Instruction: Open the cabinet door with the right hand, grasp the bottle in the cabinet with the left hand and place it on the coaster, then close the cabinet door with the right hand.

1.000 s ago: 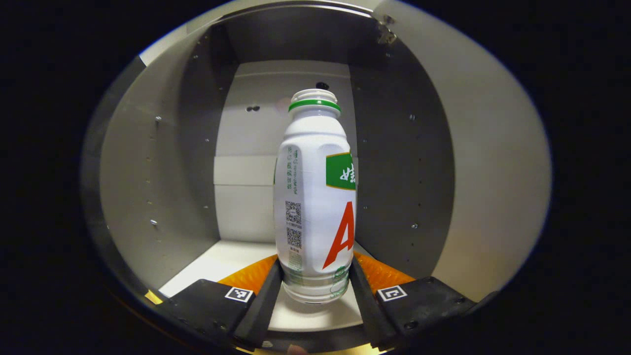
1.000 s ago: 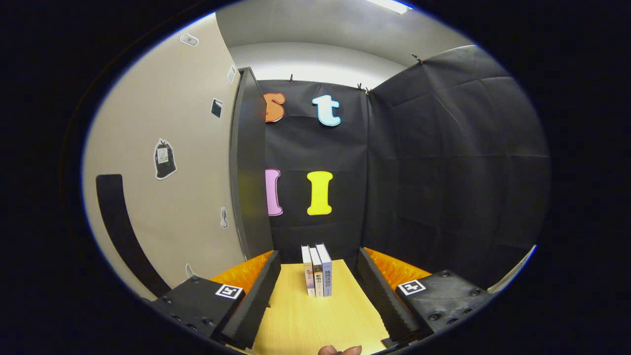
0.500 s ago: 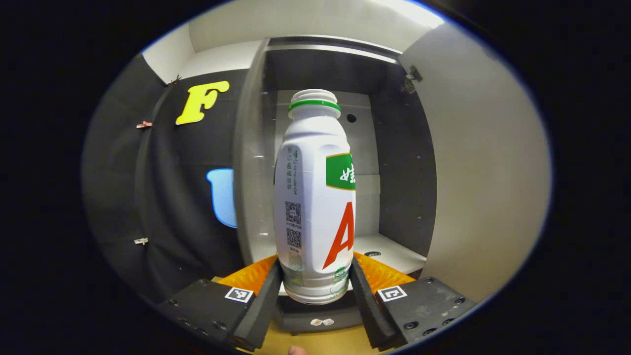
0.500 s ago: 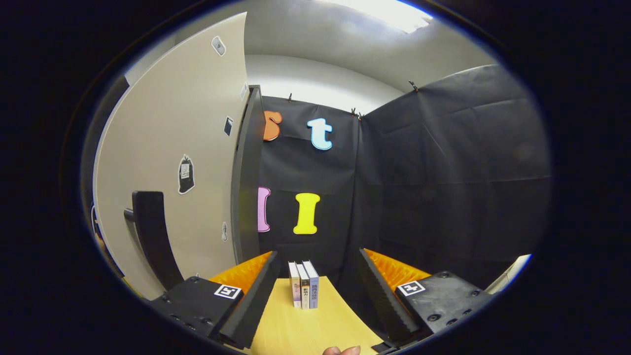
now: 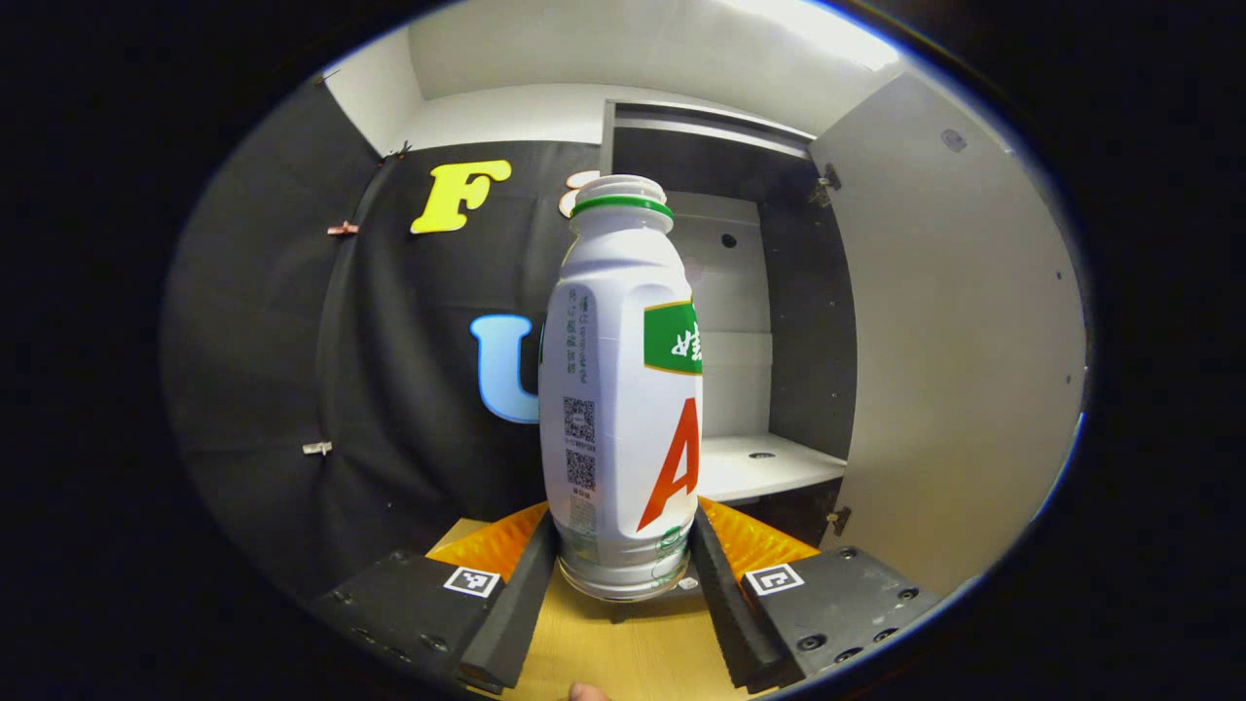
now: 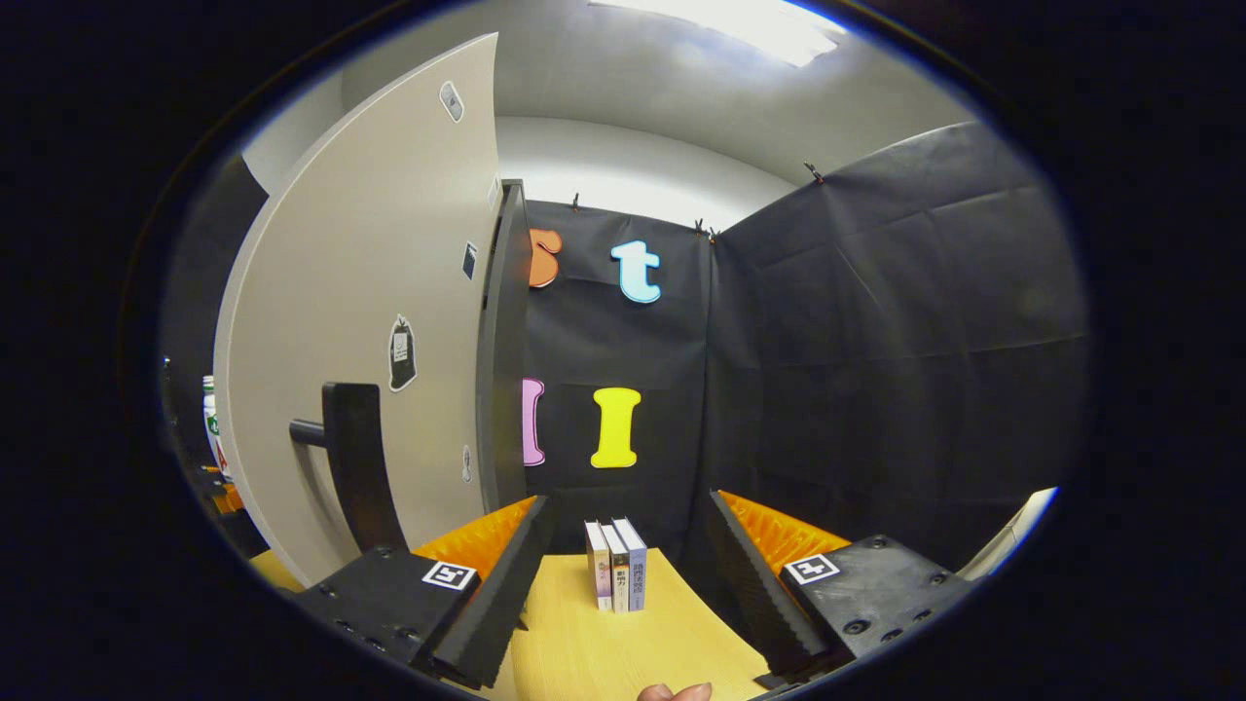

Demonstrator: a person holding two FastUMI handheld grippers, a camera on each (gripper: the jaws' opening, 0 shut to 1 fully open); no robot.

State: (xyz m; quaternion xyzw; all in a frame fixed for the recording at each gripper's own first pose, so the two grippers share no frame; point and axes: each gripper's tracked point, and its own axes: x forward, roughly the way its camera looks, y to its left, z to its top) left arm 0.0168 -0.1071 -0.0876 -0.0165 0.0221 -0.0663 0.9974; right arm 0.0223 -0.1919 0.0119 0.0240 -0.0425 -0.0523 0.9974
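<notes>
Left gripper view
Your left gripper (image 5: 623, 555): both fingers pressed on the lower body of the bottle (image 5: 621, 389), one on each side; you held it upright and clear of the wooden table (image 5: 633, 652).
Bottle location: out of the cabinet (image 5: 779, 321), in front of it and a bit to its left; the shelf (image 5: 759, 467) behind it sat bare.
Cabinet door (image 5: 954, 341): swung open at right of the bottle.
Bottle handling: capless, white plastic, looked empty so probably light; the smooth wall may be slippery and could flex if you squeezed hard.
Grip spot: you held it low, near the base, so the top could tip; keeping it vertical looked wise. A hold nearer the middle would likely have been steadier.
Coaster: I couldn't spot it here.

Right gripper view
Your right gripper (image 6: 623, 574): fingers spread wide, nothing between them, pointed over the table (image 6: 584, 643) toward three small books (image 6: 615, 565).
Door handle (image 6: 352, 462): dark bar on the open door (image 6: 389, 321), just left of your fingers, not touched.
Bottle: a sliver of it showed at far left (image 6: 210, 419), past the door edge.
Step judged: bottle was fetched, placing and door closing were not yet done.
</notes>
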